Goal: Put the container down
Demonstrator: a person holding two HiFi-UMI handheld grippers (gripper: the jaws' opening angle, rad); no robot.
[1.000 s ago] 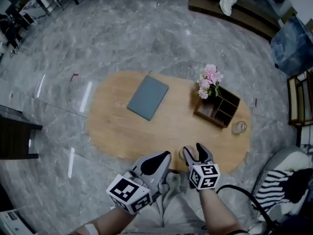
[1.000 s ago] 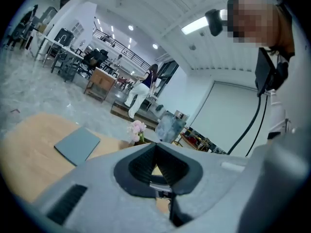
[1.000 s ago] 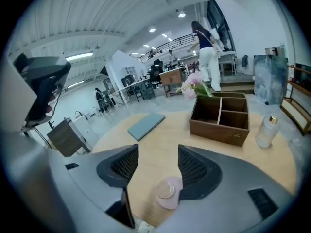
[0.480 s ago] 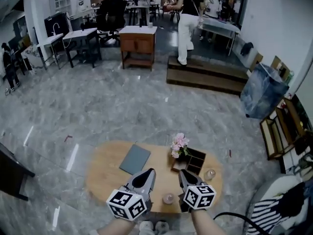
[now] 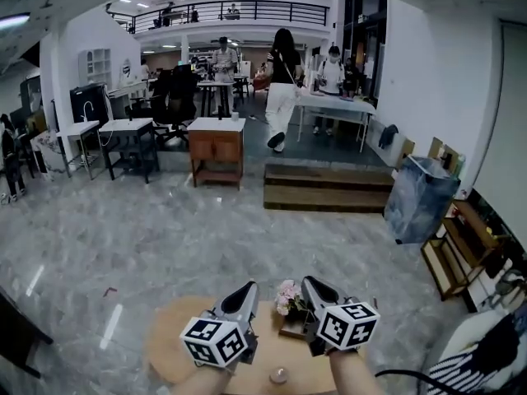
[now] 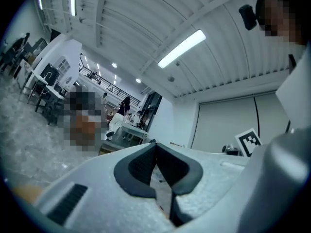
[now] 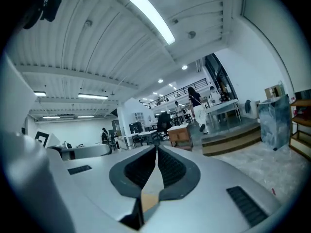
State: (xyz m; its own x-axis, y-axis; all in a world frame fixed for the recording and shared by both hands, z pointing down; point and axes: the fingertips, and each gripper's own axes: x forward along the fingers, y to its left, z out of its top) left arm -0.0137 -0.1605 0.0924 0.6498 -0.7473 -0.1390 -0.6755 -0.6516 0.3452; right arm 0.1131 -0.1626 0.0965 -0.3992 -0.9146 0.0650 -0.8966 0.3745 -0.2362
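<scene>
A small round container (image 5: pixel 278 375) stands on the wooden table (image 5: pixel 169 344) at the bottom edge of the head view, between my two hands and free of both grippers. My left gripper (image 5: pixel 248 291) is lifted above the table with its jaws together and nothing in them; in the left gripper view its gripper (image 6: pixel 155 145) points out at the room and ceiling. My right gripper (image 5: pixel 310 285) is also raised, and its jaws are closing, the tips all but meeting. The right gripper view shows nothing between that gripper's (image 7: pixel 156 149) pads.
Pink flowers (image 5: pixel 287 297) and a wooden organizer (image 5: pixel 293 330) stand on the table just beyond the grippers. Farther off are a low wooden step (image 5: pixel 328 188), a brown cabinet (image 5: pixel 216 150), desks, chairs, a blue bag (image 5: pixel 420 197) and several people.
The head view has swung up from the tabletop to the room. The right jaws, open around the small container a second ago, have come together, and both grippers have lifted off the table.
</scene>
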